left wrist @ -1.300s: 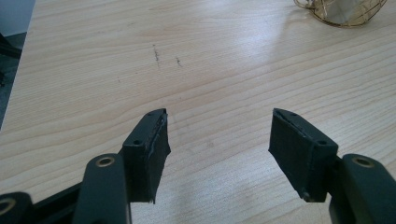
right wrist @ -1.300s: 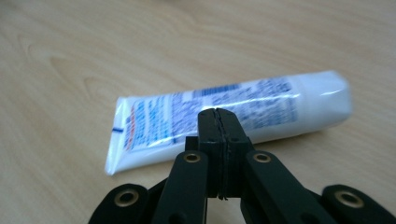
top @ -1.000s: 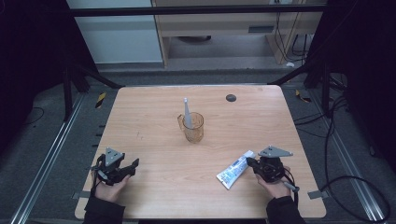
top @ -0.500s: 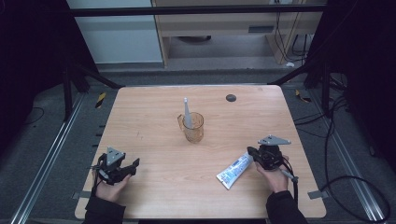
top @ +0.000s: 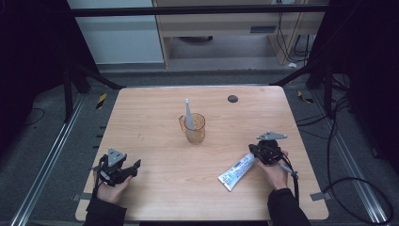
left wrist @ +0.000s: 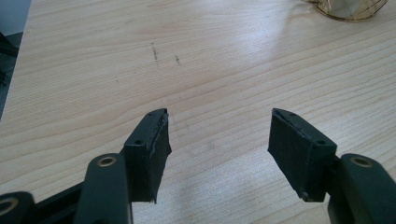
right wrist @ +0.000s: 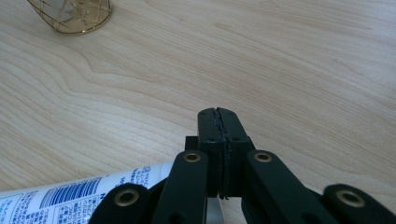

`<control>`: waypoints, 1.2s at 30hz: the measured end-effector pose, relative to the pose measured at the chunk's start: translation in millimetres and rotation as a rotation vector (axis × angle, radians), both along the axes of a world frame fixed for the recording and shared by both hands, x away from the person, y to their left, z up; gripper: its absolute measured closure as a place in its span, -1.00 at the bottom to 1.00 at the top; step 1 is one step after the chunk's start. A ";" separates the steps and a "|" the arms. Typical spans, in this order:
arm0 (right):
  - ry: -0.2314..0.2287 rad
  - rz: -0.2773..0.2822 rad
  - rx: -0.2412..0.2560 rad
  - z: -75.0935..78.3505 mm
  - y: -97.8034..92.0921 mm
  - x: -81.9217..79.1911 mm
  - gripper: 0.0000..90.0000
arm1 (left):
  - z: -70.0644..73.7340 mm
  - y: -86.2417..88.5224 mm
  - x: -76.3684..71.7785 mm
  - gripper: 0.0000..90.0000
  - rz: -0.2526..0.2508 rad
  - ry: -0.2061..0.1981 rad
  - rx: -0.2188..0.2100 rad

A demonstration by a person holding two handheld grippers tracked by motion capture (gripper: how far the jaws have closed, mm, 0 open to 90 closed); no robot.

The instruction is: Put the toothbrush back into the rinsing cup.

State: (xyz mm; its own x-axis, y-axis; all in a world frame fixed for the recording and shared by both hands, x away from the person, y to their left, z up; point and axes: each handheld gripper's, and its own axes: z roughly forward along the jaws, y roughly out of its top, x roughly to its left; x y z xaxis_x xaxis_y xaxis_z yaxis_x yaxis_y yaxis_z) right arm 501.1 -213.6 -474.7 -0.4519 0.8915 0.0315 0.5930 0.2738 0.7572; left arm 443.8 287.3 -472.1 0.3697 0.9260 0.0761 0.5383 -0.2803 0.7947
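Note:
A white toothpaste tube [top: 236, 169] with blue print lies flat on the wooden table [top: 155, 117], near the front right. My right gripper [top: 254, 152] is shut at the tube's far end. In the right gripper view its jaws [right wrist: 218, 116] press flat together with nothing between the tips, and the tube [right wrist: 70, 198] runs under them to the left. An amber cup [top: 194, 128] at mid-table holds an upright white stick-like item [top: 188, 113]. At the front left, my left gripper [top: 133, 168] stands open over bare wood [left wrist: 219, 135].
A small dark disc [top: 232, 98] lies near the table's far edge. The cup's golden base shows at the top of both gripper views [left wrist: 350, 7] [right wrist: 70, 16]. Dark floor, rails and cables surround the table.
My right gripper has shifted a little toward the far side, while the toothpaste tube stays where it lay. The left gripper has not moved.

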 end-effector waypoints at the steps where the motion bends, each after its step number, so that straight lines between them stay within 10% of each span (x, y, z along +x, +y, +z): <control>1: 0.002 -0.003 0.002 -0.1 -0.3 -0.2 0.98 | 0.0 0.0 0.0 -0.17 0.000 0.000 0.000; 36: 0.047 0.029 -0.042 3.5 -12.4 -29.0 0.99 | 1.8 1.4 -1.5 -0.17 0.002 -0.006 -0.002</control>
State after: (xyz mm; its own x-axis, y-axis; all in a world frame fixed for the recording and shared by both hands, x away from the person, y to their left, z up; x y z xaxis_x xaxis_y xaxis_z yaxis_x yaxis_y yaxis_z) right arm 472.1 -226.0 -471.2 -0.4765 0.8790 0.0160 0.6188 0.3224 0.7163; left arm 442.3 288.8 -470.3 0.3672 0.9270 0.0762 0.5344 -0.2774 0.7984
